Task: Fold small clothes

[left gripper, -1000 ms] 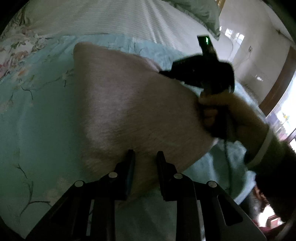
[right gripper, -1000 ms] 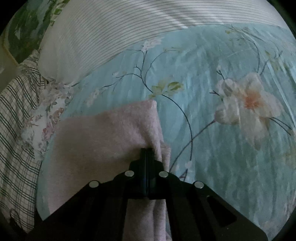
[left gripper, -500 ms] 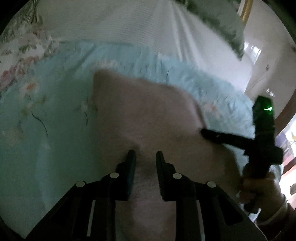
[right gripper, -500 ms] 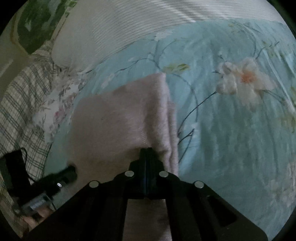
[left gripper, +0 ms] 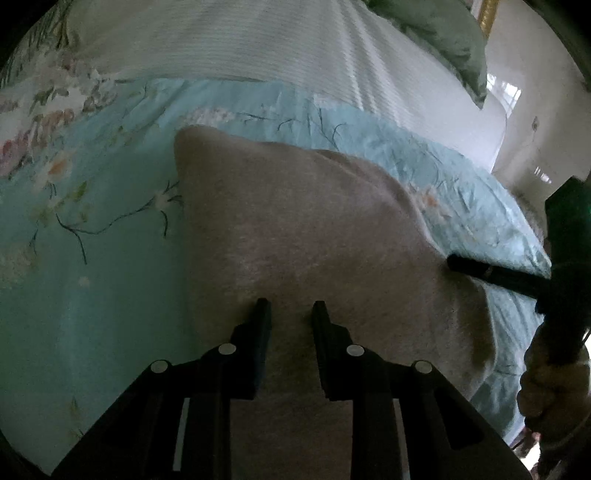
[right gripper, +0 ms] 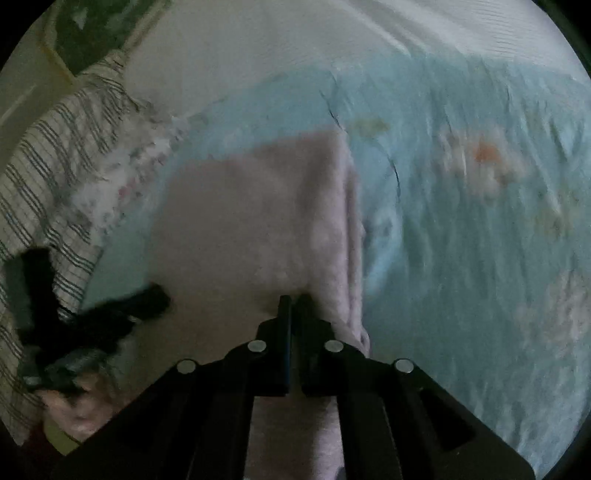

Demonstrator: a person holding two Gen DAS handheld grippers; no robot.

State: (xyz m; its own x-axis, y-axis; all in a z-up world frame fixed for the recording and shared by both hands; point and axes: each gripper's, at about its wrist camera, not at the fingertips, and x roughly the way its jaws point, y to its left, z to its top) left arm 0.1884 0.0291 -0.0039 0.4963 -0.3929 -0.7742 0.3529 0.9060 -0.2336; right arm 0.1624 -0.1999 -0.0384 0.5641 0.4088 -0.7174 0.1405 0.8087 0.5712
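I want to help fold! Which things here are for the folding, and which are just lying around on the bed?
For the folding:
pink cloth
left gripper
right gripper, shut on the cloth's edge

Just lying about:
blue flowered bedcover
white striped sheet
green pillow
checked fabric

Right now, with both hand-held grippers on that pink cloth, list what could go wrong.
1. The left hand-held gripper has its jaws standing apart with the pink cloth between them; whether they pinch it is unclear, so that side may slip free.
2. The right hand-held gripper is shut on the cloth's layered edge; only some layers may be caught, and the fold could open.
3. Dragging may rumple the floral bedspread underneath.
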